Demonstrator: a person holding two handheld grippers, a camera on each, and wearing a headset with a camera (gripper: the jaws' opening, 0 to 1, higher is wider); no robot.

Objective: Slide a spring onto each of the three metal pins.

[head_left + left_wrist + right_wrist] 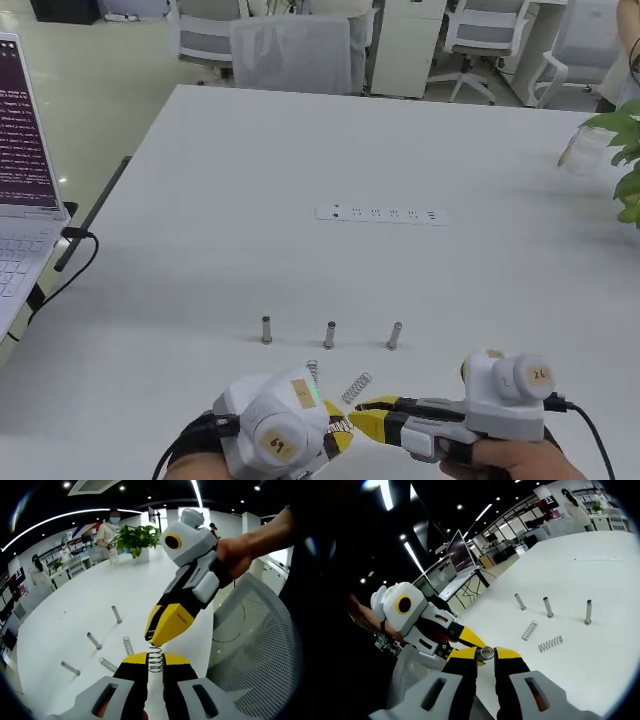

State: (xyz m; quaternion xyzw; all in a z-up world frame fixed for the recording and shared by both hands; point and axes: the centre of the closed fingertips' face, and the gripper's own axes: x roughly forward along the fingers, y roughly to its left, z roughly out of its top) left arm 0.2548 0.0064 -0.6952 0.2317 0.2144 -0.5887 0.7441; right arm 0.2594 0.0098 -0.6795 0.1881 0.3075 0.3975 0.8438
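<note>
The white tabletop (pixel 300 180) stretches away from the person. An open laptop (pixel 20 170) sits at its left edge, a leafy plant (pixel 625 150) at the far right, and a flat white power strip (pixel 383 214) lies near the middle. At the near edge the left hand-held gripper (pixel 155 664) and the right hand-held gripper (pixel 485 659) meet tip to tip. The left one's jaws are clamped on the sides of the held spring (pixel 156 655), which stands up between them. The right one's jaws are pinched on that spring's other end. Just beyond, three bare metal pins stand upright in a row, apart from one another: the left pin (pixel 266 330), the middle pin (pixel 330 335) and the right pin (pixel 394 336). Between the pins and the grippers two more springs lie flat on the tabletop: the right loose spring (pixel 356 387), and the left loose spring (pixel 312 368), partly hidden behind the left gripper.
</note>
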